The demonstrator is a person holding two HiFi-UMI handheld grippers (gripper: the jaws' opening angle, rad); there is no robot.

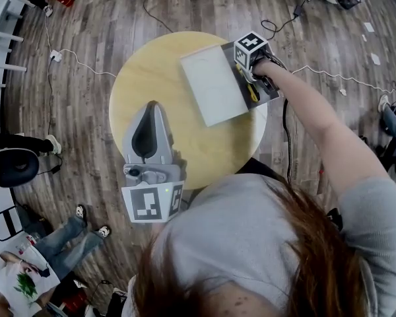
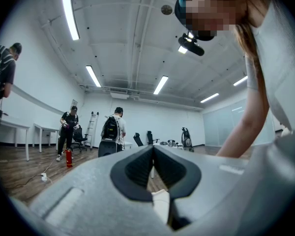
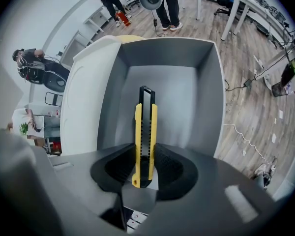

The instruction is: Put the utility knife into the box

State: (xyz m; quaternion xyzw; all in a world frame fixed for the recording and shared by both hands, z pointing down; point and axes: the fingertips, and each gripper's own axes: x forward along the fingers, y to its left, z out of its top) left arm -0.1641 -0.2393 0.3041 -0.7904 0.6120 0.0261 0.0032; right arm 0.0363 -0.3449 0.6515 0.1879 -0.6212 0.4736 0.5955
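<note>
The yellow-and-black utility knife [image 3: 144, 141] is clamped between the jaws of my right gripper [image 3: 145, 154], blade end pointing down into the open grey box [image 3: 162, 82]. In the head view the right gripper [image 1: 251, 78] hangs over the box [image 1: 230, 57] at the far right of the round wooden table [image 1: 152, 78], with the knife [image 1: 253, 92] showing beneath it. The box's white lid [image 1: 211, 84] lies open to the left. My left gripper [image 1: 152, 107] hovers over the table's near edge, shut and holding nothing; in its own view the left gripper [image 2: 153, 149] points out into the room.
Cables [image 1: 79, 63] run across the wooden floor around the table. People stand or sit at the left [image 1: 13, 160] and right [image 1: 393, 121] of the table. In the left gripper view, people [image 2: 110, 132] and office chairs stand in the far room.
</note>
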